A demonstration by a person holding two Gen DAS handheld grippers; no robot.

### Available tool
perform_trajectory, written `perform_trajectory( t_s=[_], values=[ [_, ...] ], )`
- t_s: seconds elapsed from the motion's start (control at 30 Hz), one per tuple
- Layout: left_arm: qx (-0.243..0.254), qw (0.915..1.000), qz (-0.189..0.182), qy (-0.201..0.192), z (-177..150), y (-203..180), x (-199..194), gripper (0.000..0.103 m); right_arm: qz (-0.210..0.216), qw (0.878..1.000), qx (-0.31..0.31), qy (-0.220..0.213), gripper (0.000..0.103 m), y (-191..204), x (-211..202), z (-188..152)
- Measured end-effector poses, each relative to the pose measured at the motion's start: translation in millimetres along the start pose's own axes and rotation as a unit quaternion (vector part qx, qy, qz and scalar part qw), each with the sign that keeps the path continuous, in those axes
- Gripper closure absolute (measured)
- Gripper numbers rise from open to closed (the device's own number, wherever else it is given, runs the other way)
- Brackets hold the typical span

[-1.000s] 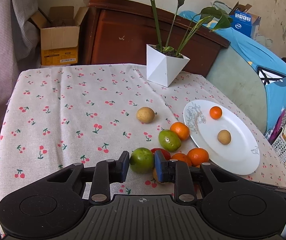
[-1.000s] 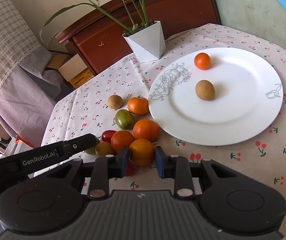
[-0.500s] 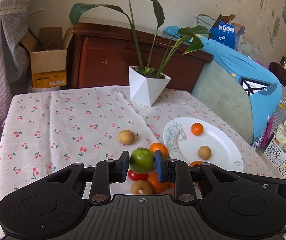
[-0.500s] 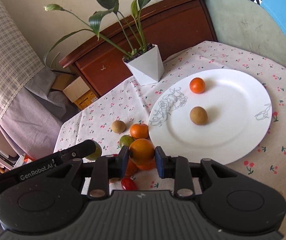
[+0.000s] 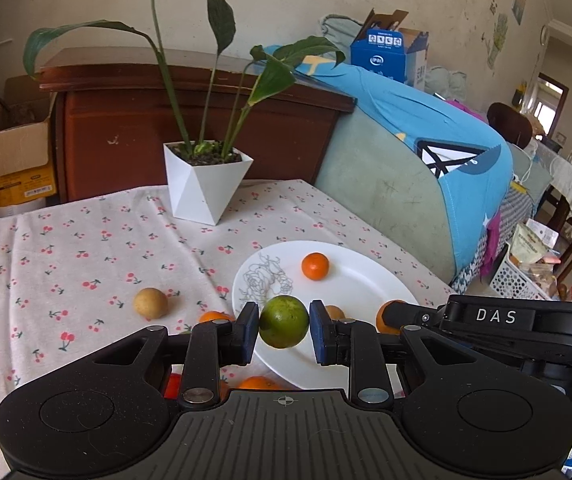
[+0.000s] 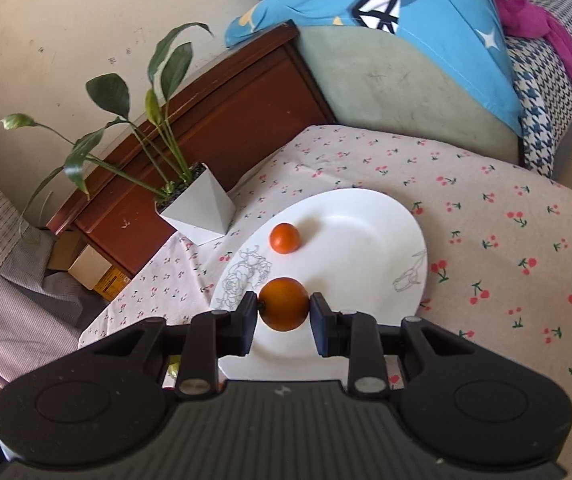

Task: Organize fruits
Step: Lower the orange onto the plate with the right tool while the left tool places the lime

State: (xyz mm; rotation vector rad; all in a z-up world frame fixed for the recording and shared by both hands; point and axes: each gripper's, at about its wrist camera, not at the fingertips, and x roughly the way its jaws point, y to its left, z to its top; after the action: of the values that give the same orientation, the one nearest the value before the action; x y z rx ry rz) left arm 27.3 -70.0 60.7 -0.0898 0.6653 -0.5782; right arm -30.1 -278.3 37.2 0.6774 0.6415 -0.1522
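My left gripper (image 5: 283, 328) is shut on a green lime (image 5: 284, 321) and holds it in the air over the near edge of the white plate (image 5: 362, 284). My right gripper (image 6: 283, 312) is shut on an orange (image 6: 283, 309) and holds it above the plate (image 6: 366, 232). A small orange (image 5: 315, 266) lies on the plate; it also shows in the right wrist view (image 6: 284, 237). A brown round fruit (image 5: 150, 303) and other oranges (image 5: 213, 316) lie on the cloth, partly hidden by my left gripper. The right gripper's body (image 5: 498, 320) shows at the right of the left wrist view.
A white pot with a tall plant (image 5: 205, 180) stands at the back of the table. A dark wooden cabinet (image 5: 165, 128) is behind it. An armchair with a blue cloth (image 5: 426, 152) stands along the table's right edge. A cardboard box (image 5: 9, 152) is at the far left.
Both grippers have lifted their fruit off the cloth and moved right and up over the plate. The pile of fruit on the cloth has dropped below the grippers.
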Motion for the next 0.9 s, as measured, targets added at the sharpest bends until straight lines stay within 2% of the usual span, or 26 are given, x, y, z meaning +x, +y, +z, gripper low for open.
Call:
perform_trajectory(
  t_s=[0.27, 0.53, 0.67, 0.9],
  values=[
    [0.021, 0.9996, -0.006, 0.02, -4, -12, 24, 0.078, -0.021, 1.0, 0.016, 0.014, 0.075, -6, 6, -2],
    [0.024, 0.9993, -0.001, 0.028, -5, -14, 29, 0.078, -0.033, 0.999, 0.032, 0.017, 0.072, -12, 9, -3],
    [0.02, 0.9994, 0.004, 0.027, -3, -12, 25, 0.076, -0.029, 0.999, 0.043, 0.01, 0.072, -14, 6, -1],
    [0.009, 0.9988, 0.034, 0.034, 4, -5, 12, 0.065, -0.015, 0.999, 0.041, 0.009, 0.071, -10, 3, 1]
  ],
)
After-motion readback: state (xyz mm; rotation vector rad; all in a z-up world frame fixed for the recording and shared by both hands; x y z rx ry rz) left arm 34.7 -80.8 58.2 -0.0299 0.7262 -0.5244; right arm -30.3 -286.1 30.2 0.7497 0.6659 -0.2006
